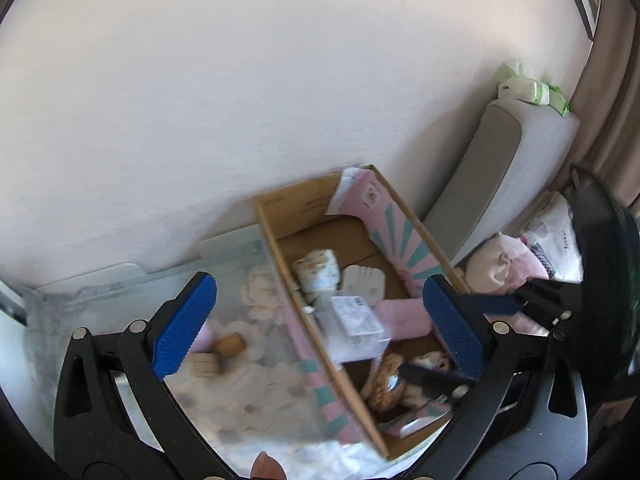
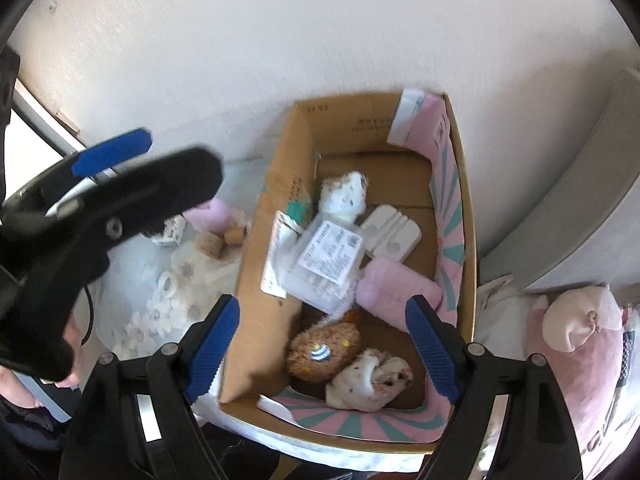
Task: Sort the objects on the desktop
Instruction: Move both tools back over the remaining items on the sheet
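A: Jaws wide on both sides, nothing between them. The right gripper (image 2: 322,354) hangs over the cardboard box (image 2: 256,280), the left gripper (image 1: 320,320) straddles the box's near wall.

B: And the goods?

A: In the box: a clear plastic case (image 2: 326,264), a pink cloth (image 2: 396,292), a brown plush (image 2: 324,350), a white tray (image 2: 394,236). Outside it on the bench (image 1: 248,400), near the left blue pad, sit the wooden blocks (image 1: 220,354) and something pink (image 2: 212,212).

B: Trouble spots?

A: Judging from here, the box wall. It stands between the blocks and the pile, so a low swing could clip the rim and shove the box. The two tools are close too; the left one crosses the right camera's view.

B: Room to move?

A: Wall behind, grey cushion (image 1: 496,168) and pink pillow (image 2: 576,344) on the right. Clear space is upward and to the left.
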